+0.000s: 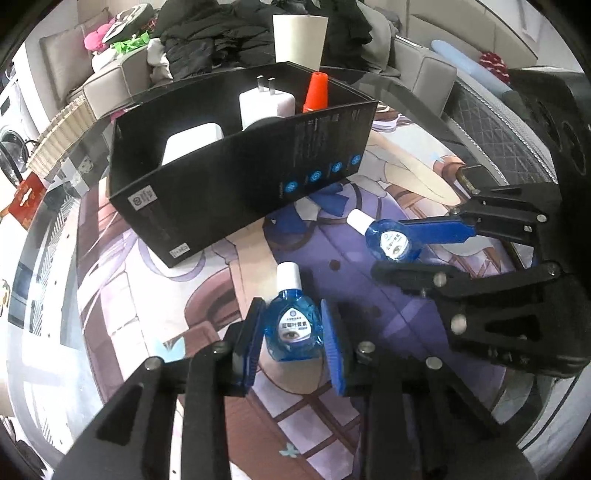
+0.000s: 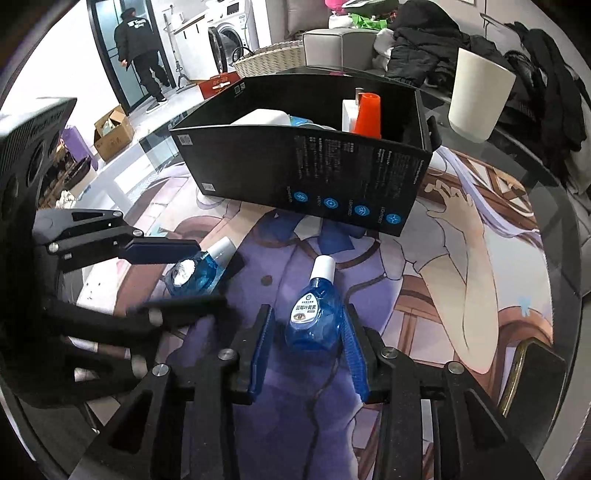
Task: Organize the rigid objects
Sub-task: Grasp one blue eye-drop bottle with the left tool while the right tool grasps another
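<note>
Two identical eye-drop bottles: clear blue body, white cap, white label with an eye graphic; the text is too small to read. Left gripper (image 1: 291,332) is clamped on the left bottle (image 1: 293,325). The right bottle (image 2: 314,317) sits between the right gripper's (image 2: 306,332) pads; contact unclear. Black box (image 1: 236,173) lies ahead of both, printed with blue round icons.

I work at a round glass table (image 2: 546,206) laid with a printed anime mat (image 2: 461,258); behind it a grey sofa (image 1: 110,81) is heaped with dark clothes (image 1: 221,37); a woven basket (image 2: 273,59) sits at its end. Further off a white washing machine (image 2: 232,29) stands by a dark-framed glass door (image 2: 107,55), where a person in black (image 2: 140,48) walks away; a cardboard box (image 2: 112,131) rests on the pale floor (image 2: 155,122).
</note>
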